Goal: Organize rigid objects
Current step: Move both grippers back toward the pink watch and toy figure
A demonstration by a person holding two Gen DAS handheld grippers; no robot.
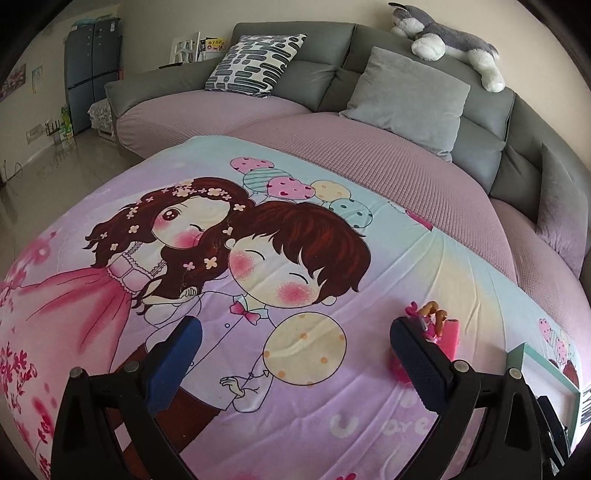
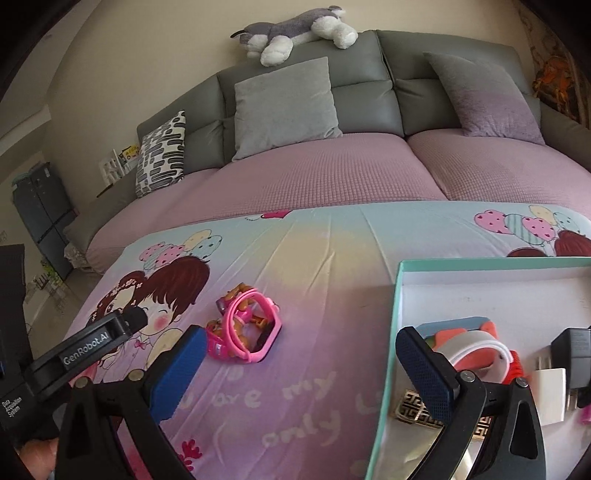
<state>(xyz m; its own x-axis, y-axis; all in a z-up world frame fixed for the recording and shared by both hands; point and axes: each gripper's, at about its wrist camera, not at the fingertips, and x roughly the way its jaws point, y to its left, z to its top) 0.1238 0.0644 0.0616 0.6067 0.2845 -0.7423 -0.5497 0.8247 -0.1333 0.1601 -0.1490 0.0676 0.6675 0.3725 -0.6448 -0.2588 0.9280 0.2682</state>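
Note:
A pink toy watch [image 2: 245,326] lies on the cartoon blanket [image 2: 314,258], just ahead of my right gripper's left finger; it also shows in the left wrist view [image 1: 432,325], partly hidden behind my left gripper's right finger. A teal-rimmed white box [image 2: 397,295] sits to the right and holds an orange and white watch [image 2: 476,350], a black charger [image 2: 572,350], a white plug [image 2: 550,387] and a patterned tin [image 2: 410,404]. My right gripper [image 2: 295,373] is open and empty, straddling the box's left wall. My left gripper [image 1: 295,358] is open and empty over the blanket.
A grey sofa with a pink cover [image 2: 332,173] lies beyond the blanket, with cushions [image 2: 284,103] and a plush husky [image 2: 295,29] on its back. The box corner [image 1: 543,373] shows at the right of the left wrist view. My left gripper's body [image 2: 85,354] sits at left.

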